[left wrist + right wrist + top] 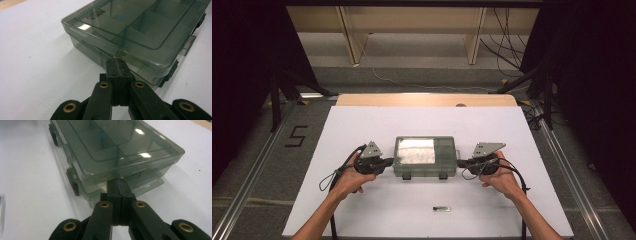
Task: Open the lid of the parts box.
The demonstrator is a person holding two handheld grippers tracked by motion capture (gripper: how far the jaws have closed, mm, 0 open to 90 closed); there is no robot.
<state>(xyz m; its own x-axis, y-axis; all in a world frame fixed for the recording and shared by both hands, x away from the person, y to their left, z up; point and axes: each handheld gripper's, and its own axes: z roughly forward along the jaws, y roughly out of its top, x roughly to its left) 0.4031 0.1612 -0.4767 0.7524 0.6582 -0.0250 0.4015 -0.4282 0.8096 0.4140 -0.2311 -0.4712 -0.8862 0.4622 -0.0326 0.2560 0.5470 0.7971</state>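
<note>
Box: clear smoky plastic box (pixel 425 157) with inner compartments, lid down, lies mid-surface (pixel 362 125) between the 2 tongs.
Left tongs (pixel 388 161): jaws pressed together, holding nothing; tips at the box's left end wall.
Right tongs (pixel 460 162): jaws pressed together, empty; tips at the box's right end.
Near edge: small dark object (pixel 442 208), well apart from the box.

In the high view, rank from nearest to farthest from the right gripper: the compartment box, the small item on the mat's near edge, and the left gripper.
1. compartment box: just left of the right gripper, at its tips.
2. small item: toward the mat's near edge.
3. left gripper: beyond the box's far side.
</note>
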